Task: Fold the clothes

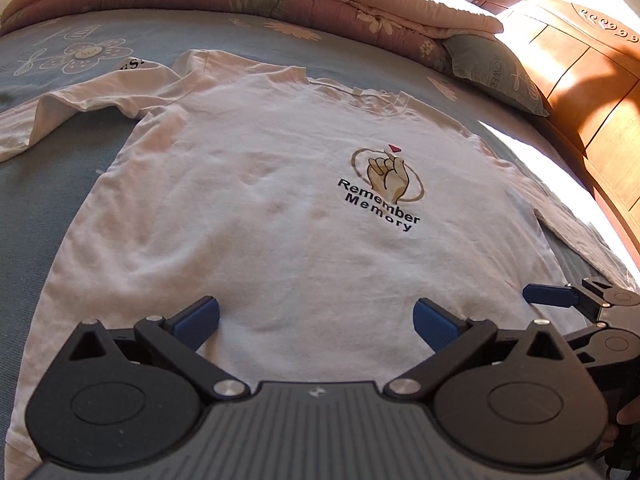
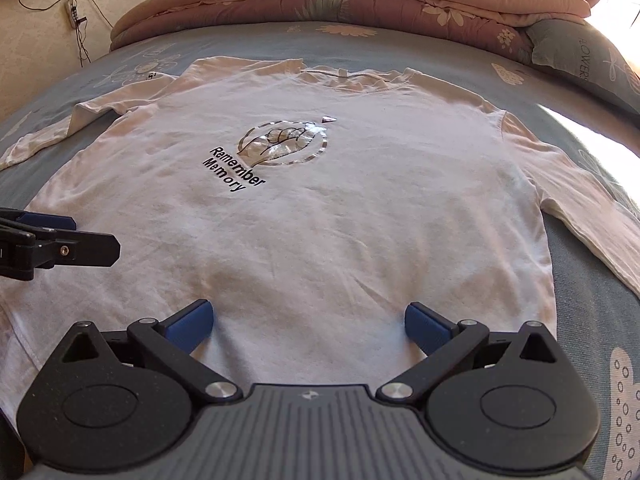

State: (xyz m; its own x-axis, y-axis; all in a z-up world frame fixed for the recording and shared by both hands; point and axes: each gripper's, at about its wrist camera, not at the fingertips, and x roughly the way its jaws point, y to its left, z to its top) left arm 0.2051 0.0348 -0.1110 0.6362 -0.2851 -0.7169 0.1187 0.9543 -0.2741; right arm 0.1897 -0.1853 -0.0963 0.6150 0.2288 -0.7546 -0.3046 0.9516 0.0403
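Both grippers, left [image 1: 316,318] and right [image 2: 308,322], gape empty over a white shirt [image 1: 248,208] printed "Remember Memory" [image 1: 378,210].

One white long-sleeved shirt [image 2: 320,220] on one bed [image 2: 592,312], front up. Sleeves: two, one out to each side. One printed emblem [image 2: 282,142] on the chest, with two words of lettering under it. Hand-held grippers: two, the left hand-held gripper [image 1: 316,320] and the right hand-held gripper [image 2: 308,322], each with two blue pads set wide apart over the hem end. One rolled floral quilt [image 2: 340,0] along the far edge of the bed. One grey-blue pillow [image 2: 580,64] at its end. One wooden headboard [image 1: 580,92], seen from the left wrist only. One power strip [image 2: 71,14] on the wall, cables hanging by it, count unclear.
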